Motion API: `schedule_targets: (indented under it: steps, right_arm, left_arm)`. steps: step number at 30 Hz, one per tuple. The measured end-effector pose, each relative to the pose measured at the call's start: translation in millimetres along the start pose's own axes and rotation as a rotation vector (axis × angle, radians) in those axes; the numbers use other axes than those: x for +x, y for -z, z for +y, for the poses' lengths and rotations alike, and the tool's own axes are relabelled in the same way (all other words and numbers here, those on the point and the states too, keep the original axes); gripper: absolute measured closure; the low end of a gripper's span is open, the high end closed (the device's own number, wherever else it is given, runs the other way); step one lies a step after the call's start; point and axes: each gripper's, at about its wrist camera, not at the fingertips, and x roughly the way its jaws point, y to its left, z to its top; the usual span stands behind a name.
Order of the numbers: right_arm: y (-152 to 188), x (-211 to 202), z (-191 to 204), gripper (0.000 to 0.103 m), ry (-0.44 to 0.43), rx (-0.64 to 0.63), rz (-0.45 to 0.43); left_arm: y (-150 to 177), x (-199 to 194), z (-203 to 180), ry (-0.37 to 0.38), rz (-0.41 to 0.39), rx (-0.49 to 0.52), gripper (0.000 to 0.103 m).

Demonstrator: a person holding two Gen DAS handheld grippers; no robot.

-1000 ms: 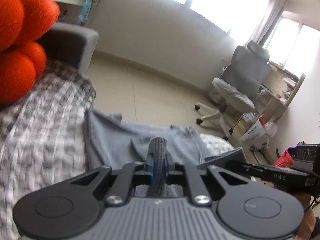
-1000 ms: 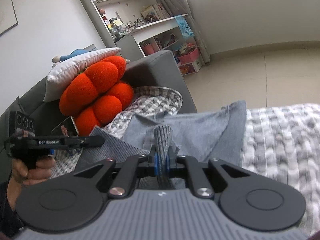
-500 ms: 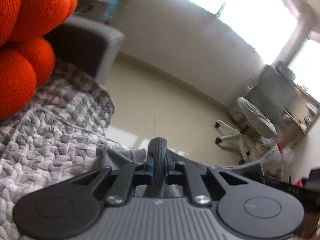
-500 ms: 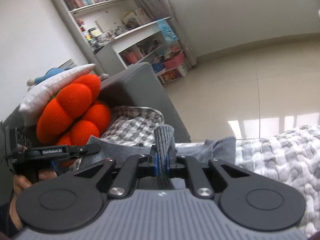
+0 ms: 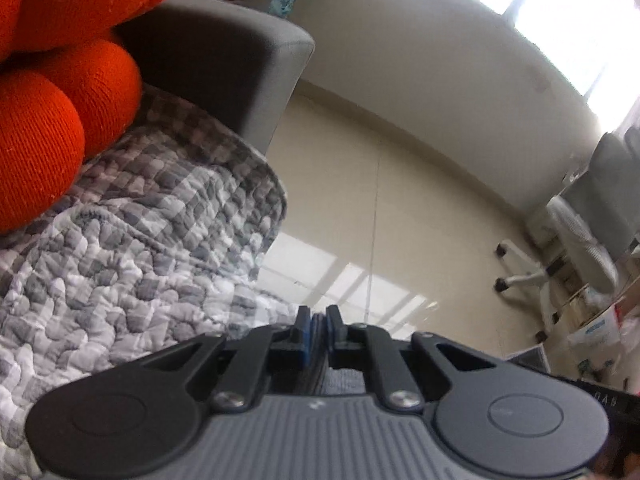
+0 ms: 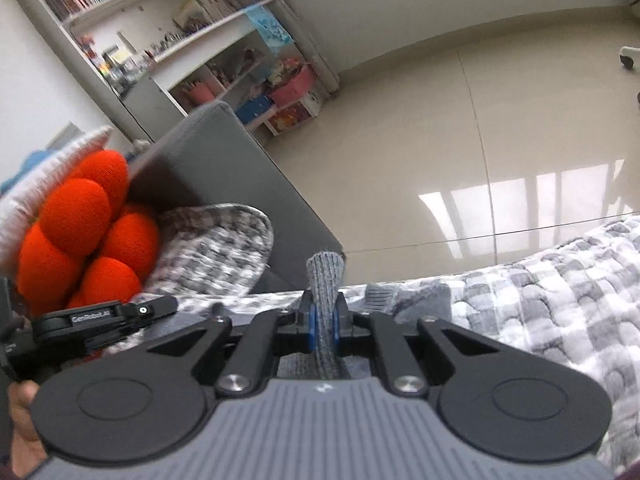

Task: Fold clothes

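A grey knitted garment is pinched in both grippers. My left gripper (image 5: 317, 322) is shut on a ribbed edge of the garment, of which only a strip (image 5: 344, 382) shows below the jaws. My right gripper (image 6: 325, 312) is shut on another ribbed edge (image 6: 325, 270) that sticks up between the jaws. The left gripper also shows in the right wrist view (image 6: 120, 314), low at the left, held by a hand. Most of the garment is hidden under the gripper bodies. Both grippers are held over a grey checked quilt (image 5: 132, 248) on a sofa.
An orange knotted cushion (image 6: 84, 232) and a white pillow (image 6: 52, 168) lean on the dark grey sofa arm (image 6: 224, 172). Beyond the sofa is a beige tiled floor (image 6: 460, 128), a bookshelf (image 6: 208, 52), and an office chair (image 5: 580, 248).
Both grippers have pulled the garment back toward me and tipped upward. The spread grey fabric that lay ahead on the quilt has slid out of sight under the grippers.
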Motion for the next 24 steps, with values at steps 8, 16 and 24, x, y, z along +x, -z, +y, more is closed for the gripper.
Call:
schedule_targets:
  steps: [8,16,24]
  right_arm:
    - [11,-7,-11,0.082,0.007,-0.017,-0.003]
    - [20,-13,-11,0.089,0.006,-0.072,-0.024]
    - [17,-27,2,0.093,0.0,-0.074,-0.146]
  left_arm:
    - [3,-7,21,0.09,0.034,-0.058,0.084]
    - [12,3,5,0.073,0.039,0.051,0.093]
    - [1,-4,-9,0.084,-0.054,0.084,0.096]
